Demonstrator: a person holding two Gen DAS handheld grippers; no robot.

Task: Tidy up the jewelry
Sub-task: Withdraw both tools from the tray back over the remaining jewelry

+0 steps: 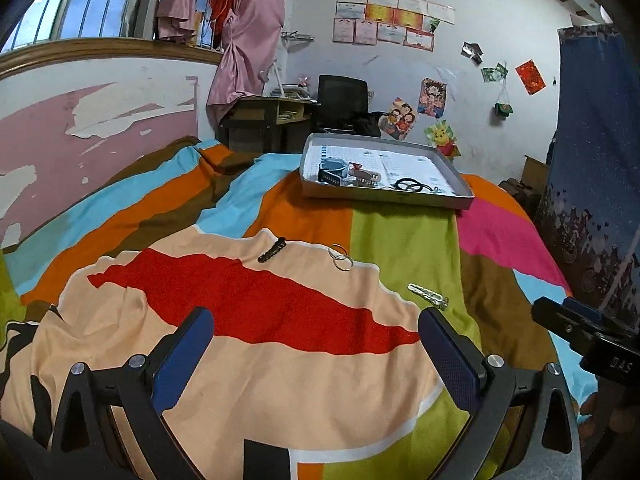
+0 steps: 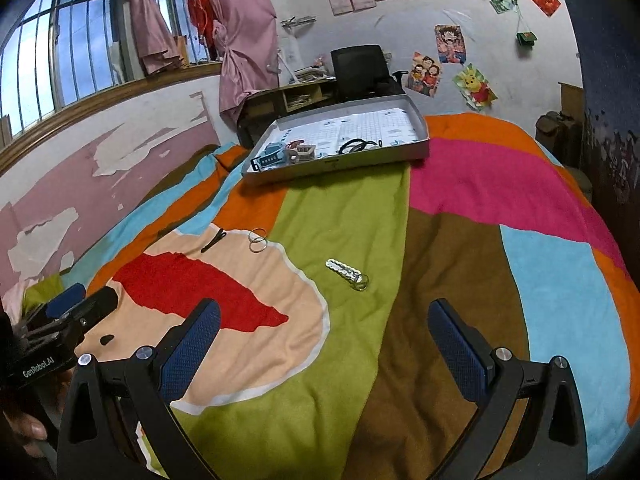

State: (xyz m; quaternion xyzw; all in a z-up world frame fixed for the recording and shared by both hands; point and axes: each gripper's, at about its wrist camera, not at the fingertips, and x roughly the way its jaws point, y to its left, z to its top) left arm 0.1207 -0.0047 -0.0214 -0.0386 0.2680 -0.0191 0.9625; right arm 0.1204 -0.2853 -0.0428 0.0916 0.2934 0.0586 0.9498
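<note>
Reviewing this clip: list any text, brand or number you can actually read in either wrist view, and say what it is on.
"GenRobot.AI": white lettering on the black body of the left gripper, seen in the right wrist view.
White characters on the right gripper body in the left wrist view: upside down, not legible.
Wall certificates and the printed sheet lining the grey tray: too small and blurred to read.

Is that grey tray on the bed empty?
No. The tray already holds a watch, black hair ties and other small pieces; more jewelry lies outside on the blanket.
</note>
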